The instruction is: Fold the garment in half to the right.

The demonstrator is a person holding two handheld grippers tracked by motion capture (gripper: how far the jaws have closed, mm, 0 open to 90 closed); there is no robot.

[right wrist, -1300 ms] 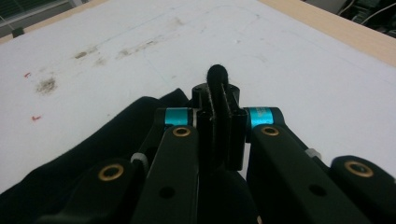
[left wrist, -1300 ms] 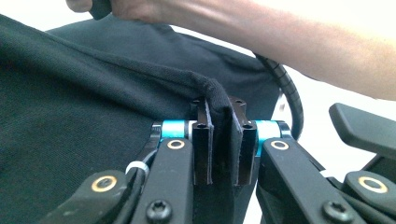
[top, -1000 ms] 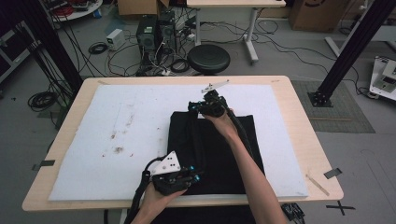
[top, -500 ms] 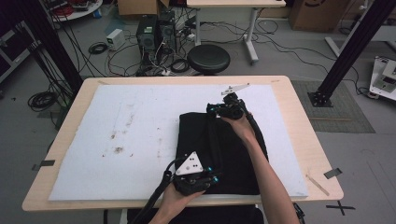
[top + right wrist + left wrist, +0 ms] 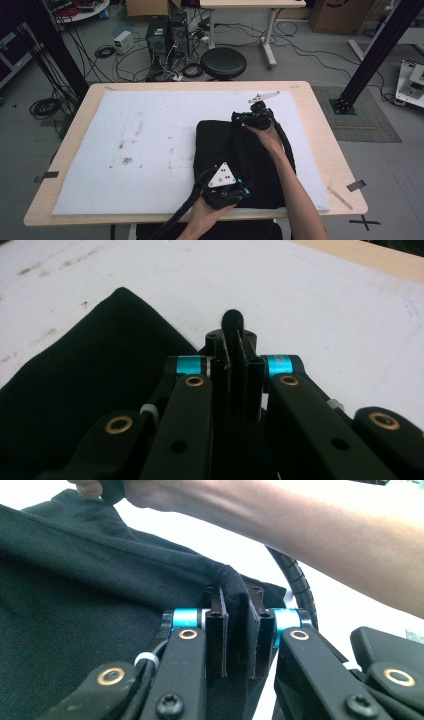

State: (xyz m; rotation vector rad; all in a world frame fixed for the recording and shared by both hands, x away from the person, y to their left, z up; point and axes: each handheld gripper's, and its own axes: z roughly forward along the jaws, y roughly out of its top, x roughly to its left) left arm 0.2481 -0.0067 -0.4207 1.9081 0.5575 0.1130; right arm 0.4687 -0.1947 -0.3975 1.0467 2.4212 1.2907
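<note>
We could not see the near edge of the black cloth [image 5: 235, 160] in the high view, for the left gripper [image 5: 227, 192] and the hand behind it covered it. In the left gripper view the fold of cloth ran down between the jaws and out of sight, and the person's forearm [image 5: 320, 520] was cut off at the top and right edges. In the right gripper view the pinched fold [image 5: 232, 322] hid its own far side.
</note>
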